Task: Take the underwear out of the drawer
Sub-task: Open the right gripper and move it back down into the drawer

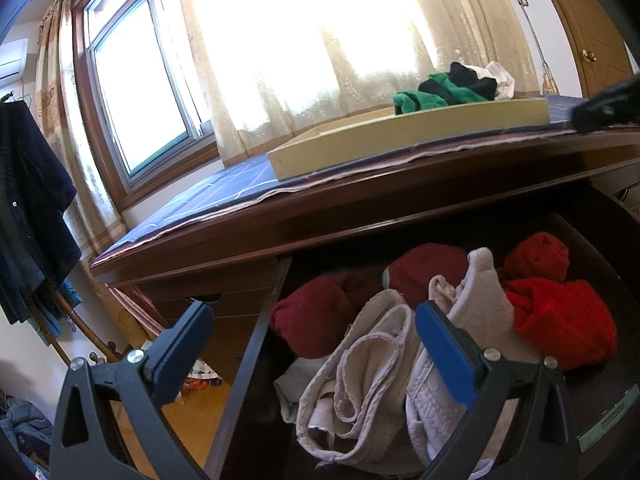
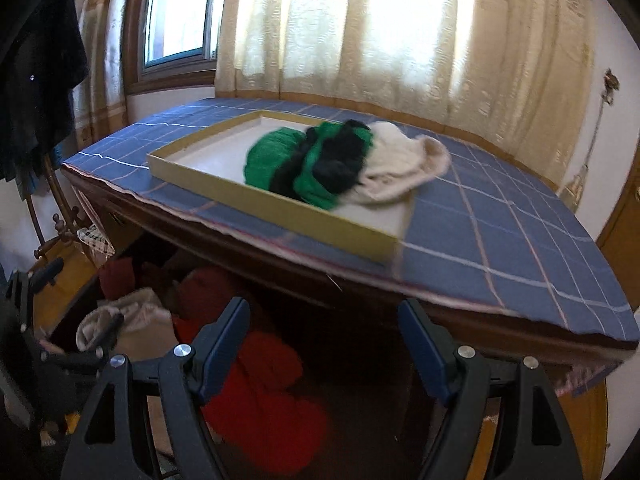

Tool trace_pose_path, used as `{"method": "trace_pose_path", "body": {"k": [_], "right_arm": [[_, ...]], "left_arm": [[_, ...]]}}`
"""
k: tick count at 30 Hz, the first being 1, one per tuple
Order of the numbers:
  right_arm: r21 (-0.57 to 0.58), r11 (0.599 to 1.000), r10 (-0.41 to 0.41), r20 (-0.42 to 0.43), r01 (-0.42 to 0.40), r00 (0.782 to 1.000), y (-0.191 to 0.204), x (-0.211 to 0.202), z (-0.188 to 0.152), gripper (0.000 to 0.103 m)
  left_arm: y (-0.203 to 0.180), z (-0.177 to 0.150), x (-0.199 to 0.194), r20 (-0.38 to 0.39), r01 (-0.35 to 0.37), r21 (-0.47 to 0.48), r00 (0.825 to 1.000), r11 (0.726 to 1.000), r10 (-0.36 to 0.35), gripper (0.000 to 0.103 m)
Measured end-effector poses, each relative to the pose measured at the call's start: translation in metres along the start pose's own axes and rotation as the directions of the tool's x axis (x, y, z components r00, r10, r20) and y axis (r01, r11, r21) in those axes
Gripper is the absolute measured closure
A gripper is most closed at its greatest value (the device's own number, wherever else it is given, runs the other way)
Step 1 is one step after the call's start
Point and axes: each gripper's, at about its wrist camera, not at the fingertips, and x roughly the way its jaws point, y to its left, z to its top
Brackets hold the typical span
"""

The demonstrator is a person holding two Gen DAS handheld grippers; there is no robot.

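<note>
Underwear in the drawer: a heap of rolled and folded pieces lies in the open drawer (image 1: 256,344) under the counter; cream pieces (image 1: 368,376) sit at the near middle, two dark red rolls (image 1: 320,312) behind and to their left, bright red pieces (image 1: 560,320) to the right.
Underwear already out: a green and black piece (image 2: 316,164) and a cream-white piece (image 2: 404,164) lie touching each other in the tray, toward its right end.
Tray: a shallow tan tray (image 2: 280,208) with a pale floor sits on the counter top, its left part bare.
Left gripper: the left gripper (image 1: 316,340) hangs over the drawer, its jaws spread wide with nothing clamped; the right blue pad (image 1: 444,352) is over the cream heap, the left one is over the drawer's left wall. Whether a pad touches the cloth I cannot tell.
Right gripper: the right gripper (image 2: 324,344) is poised in front of the counter edge, above the bright red pieces in the drawer; its jaws are released and wide apart, with nothing between them.
Counter: a dark wooden counter (image 1: 360,208) covered by a blue checked cloth (image 2: 500,240) that overhangs the near edge.
Room: pale curtains (image 2: 360,28) and a window (image 1: 132,80) stand behind the counter; dark clothes (image 1: 28,208) hang at the far left.
</note>
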Motion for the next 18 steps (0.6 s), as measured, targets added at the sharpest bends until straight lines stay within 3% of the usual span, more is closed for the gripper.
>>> {"method": "trace_pose_path", "body": {"k": [8, 11, 14, 18], "right_arm": [[0.129, 0.992, -0.005, -0.032, 0.009, 0.999, -0.049, -0.040, -0.036, 0.024], [0.178, 0.984, 0.035, -0.054, -0.025, 0.998, -0.062, -0.048, -0.043, 0.024], [0.195, 0.977, 0.105, -0.063, -0.091, 0.992, -0.059, -0.045, -0.046, 0.024], [0.114, 0.981, 0.174, -0.138, -0.159, 0.975, -0.025, -0.014, -0.052, 0.024]], "left_arm": [[0.002, 0.000, 0.000, -0.006, 0.001, -0.004, 1.000, 1.000, -0.001, 0.000], [0.002, 0.000, 0.000, -0.015, -0.002, -0.007, 1.000, 1.000, 0.002, 0.000], [0.002, 0.000, 0.001, -0.024, -0.004, -0.010, 1.000, 1.000, 0.004, 0.000], [0.003, 0.001, 0.002, -0.025, -0.002, -0.010, 1.000, 1.000, 0.002, 0.000]]}}
